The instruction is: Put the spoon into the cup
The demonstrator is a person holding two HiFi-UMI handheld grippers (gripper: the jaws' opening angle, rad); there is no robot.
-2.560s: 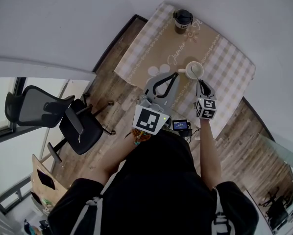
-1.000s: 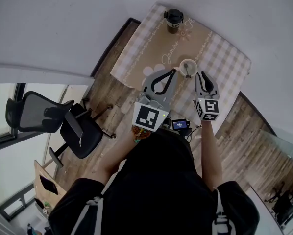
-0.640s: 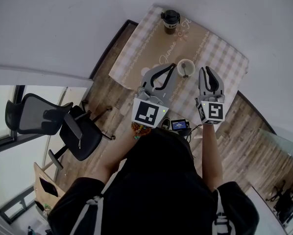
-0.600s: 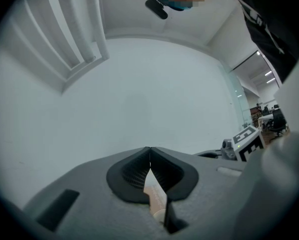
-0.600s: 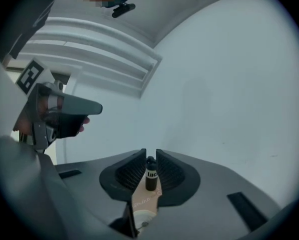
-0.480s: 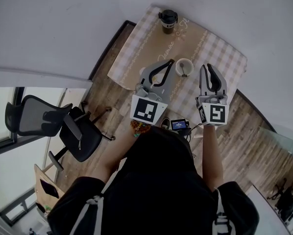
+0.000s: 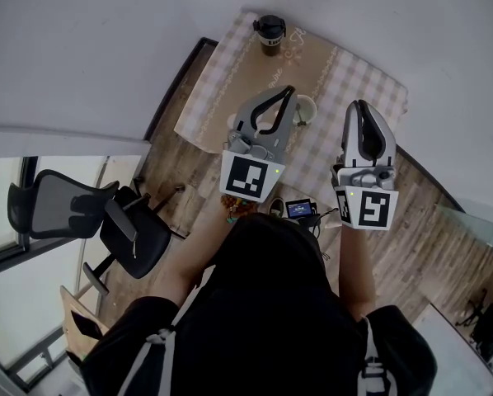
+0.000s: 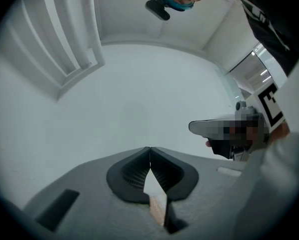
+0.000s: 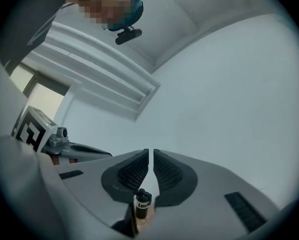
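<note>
Left gripper and right gripper hung near the cup, jaws together, empty; task likely done, only withdrawal left

The tablecloth is matt woven cloth, checked at the edges and plain in the middle. The floor is dull, grainy wood plank. The left gripper and right gripper have matt grey plastic shells with black ribbed pads, probably rubber. The cup is smooth.

Lidded tumbler stands on checked tablecloth.
</note>
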